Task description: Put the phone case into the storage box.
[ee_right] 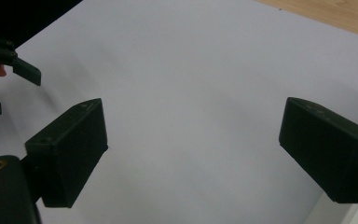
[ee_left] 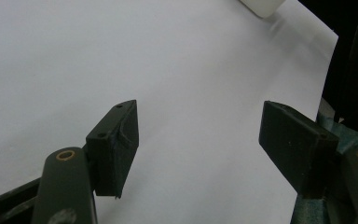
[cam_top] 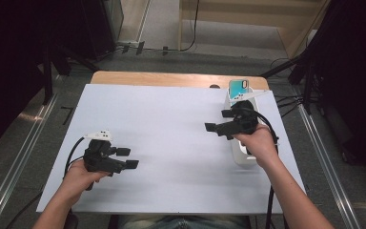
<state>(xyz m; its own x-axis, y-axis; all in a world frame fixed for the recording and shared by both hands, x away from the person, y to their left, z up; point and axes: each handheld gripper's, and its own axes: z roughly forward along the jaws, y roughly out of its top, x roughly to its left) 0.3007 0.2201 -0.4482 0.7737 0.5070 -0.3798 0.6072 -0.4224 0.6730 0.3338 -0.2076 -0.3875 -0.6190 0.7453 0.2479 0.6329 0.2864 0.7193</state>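
My left gripper (cam_top: 128, 158) rests low over the white sheet (cam_top: 171, 143) at the near left, held in a hand, jaws pointing right. Its own view shows the jaws (ee_left: 200, 135) apart with bare sheet between them. My right gripper (cam_top: 218, 120) hovers at the right side of the sheet, pointing left, just in front of a white holder (cam_top: 242, 158). The right gripper view shows its jaws (ee_right: 191, 140) wide apart with nothing between them, and the left gripper's fingers (ee_right: 14, 70) farther off at the left edge.
A teal-faced card or phone (cam_top: 238, 88) stands upright at the far end of the white holder. The wooden table edge (cam_top: 171, 78) runs behind the sheet. A corner of the white holder (ee_left: 261, 5) shows at the top of the left gripper view.
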